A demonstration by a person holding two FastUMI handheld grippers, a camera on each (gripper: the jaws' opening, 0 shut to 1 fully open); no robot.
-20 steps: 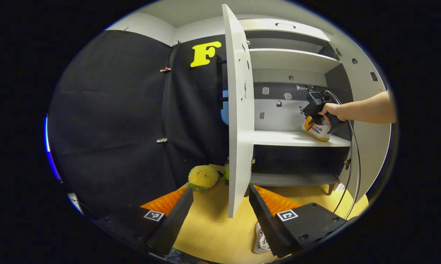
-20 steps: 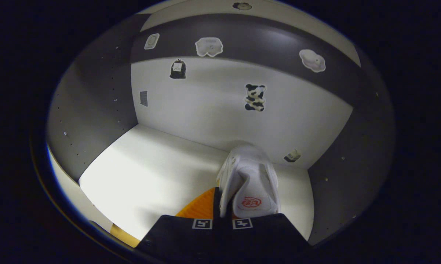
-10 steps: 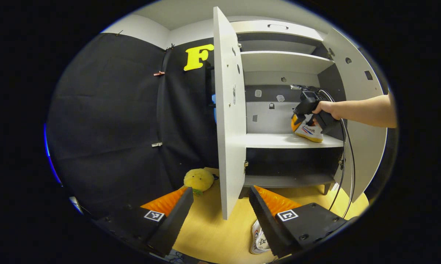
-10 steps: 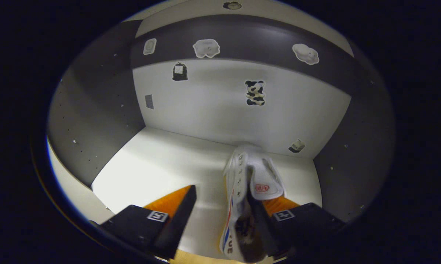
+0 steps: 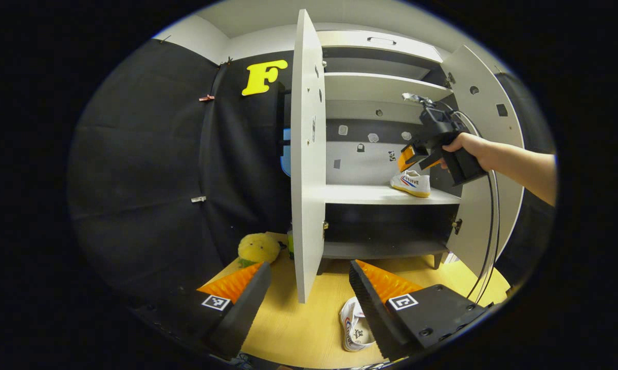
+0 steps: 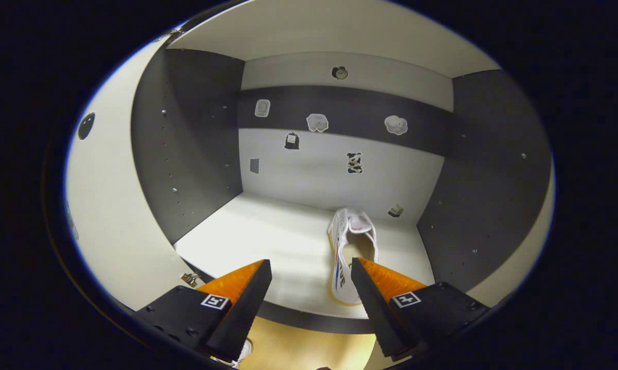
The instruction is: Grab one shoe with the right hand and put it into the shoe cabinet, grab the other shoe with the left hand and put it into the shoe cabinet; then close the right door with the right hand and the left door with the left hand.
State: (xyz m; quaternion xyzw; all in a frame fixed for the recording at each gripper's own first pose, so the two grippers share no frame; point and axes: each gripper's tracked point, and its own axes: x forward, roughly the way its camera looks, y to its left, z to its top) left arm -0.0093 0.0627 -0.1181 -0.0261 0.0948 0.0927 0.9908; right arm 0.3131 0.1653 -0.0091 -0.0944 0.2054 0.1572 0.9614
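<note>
We see one white canvas shoe with red and blue side stripes (image 6: 349, 245) lying on the right part of the middle white shelf (image 6: 268, 246) of the open grey-and-white shoe cabinet (image 5: 489, 118), its long axis running near to far, toe toward the back wall. The right gripper (image 6: 310, 285) is released, clear of it. The second white shoe (image 5: 354, 330) lies on the yellow wooden floor (image 5: 298, 324) beside the spread, empty left gripper (image 5: 309, 293).

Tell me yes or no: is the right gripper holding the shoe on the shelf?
No: the right gripper is open and clear of the shoe, which rests alone on the shelf.
</note>
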